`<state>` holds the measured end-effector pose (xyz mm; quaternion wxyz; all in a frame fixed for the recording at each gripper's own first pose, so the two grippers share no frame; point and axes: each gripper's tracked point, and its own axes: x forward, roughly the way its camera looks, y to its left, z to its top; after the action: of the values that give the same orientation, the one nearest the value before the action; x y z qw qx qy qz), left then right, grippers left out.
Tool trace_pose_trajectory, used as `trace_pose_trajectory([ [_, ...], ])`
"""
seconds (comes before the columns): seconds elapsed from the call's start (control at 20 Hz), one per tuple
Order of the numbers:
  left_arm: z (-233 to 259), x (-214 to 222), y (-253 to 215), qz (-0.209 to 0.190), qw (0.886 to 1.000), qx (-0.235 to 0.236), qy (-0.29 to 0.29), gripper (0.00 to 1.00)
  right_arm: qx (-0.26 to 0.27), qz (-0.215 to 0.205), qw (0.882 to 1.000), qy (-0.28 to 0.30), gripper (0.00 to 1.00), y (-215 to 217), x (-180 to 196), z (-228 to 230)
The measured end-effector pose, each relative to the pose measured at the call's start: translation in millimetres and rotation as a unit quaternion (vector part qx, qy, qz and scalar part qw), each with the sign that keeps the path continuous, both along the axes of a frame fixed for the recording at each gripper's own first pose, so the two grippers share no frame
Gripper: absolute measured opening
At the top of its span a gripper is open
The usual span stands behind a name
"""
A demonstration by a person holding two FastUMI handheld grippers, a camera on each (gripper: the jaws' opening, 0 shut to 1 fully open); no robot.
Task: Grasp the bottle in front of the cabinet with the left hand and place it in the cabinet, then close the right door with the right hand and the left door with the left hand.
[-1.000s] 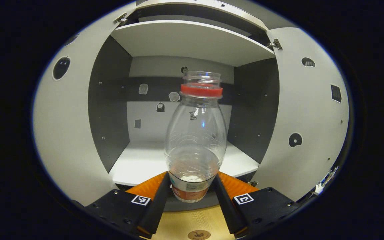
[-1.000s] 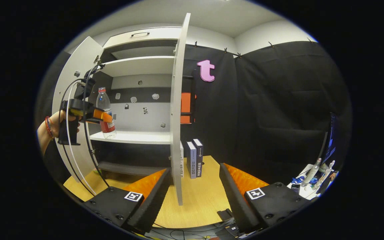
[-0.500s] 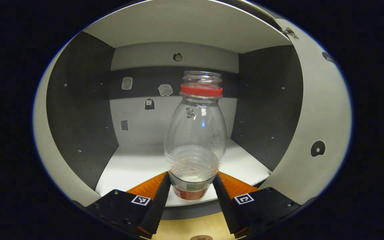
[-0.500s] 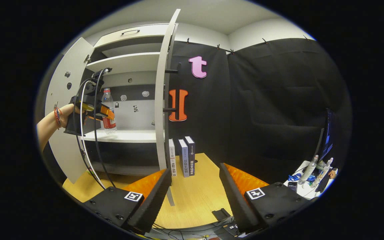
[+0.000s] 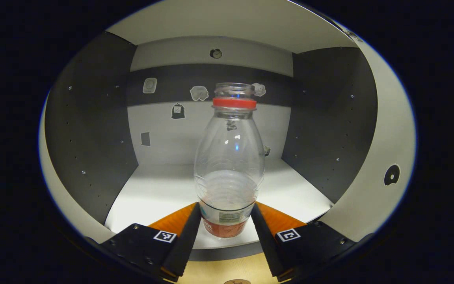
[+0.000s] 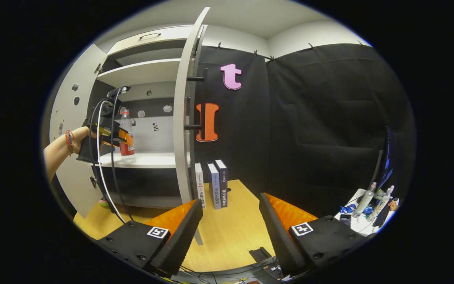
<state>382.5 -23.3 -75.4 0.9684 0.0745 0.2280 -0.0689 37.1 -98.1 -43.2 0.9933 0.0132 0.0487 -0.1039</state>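
Bottle feel: the bottle [image 5: 230, 157] is clear plastic and looks almost empty, so I think it is light, smooth and easy to squash or tip.
Where to hold: low down, at the label, is a good spot; squeeze softly.
Bottle look: see-through, round belly, thin neck, red ring near the top, red label at the bottom.
Where it is: inside the cabinet [image 5: 93, 130], upright, at or just above the white shelf [image 5: 160, 193], near the front edge.
Left gripper [image 5: 227, 227]: closed on the bottle, one finger on each side of the label.
Right gripper [image 6: 231, 221]: open, holding nothing, near the right door [image 6: 183, 118] over the worktop [image 6: 231, 232].
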Motion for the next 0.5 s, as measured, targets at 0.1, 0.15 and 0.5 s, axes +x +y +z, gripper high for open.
trace_pose_trajectory([
  [0.1, -0.4, -0.3, 1.9, 0.004, 1.000, 0.000, -0.001, 0.78, 0.000, 0.003, 1.000, 0.000, 0.97, 1.1, 0.0, -1.0],
  [0.15, -0.6, -1.4, 3.2, 0.005, 1.000, 0.000, -0.001, 0.80, -0.001, 0.003, 1.000, 0.000, 0.97, 1.4, -0.1, -0.5],
  [0.5, 5.0, -16.1, 4.7, 0.007, 1.000, 0.003, -0.015, 0.95, -0.001, 0.000, 1.000, -0.004, 0.97, -3.1, -5.7, 1.0],
])
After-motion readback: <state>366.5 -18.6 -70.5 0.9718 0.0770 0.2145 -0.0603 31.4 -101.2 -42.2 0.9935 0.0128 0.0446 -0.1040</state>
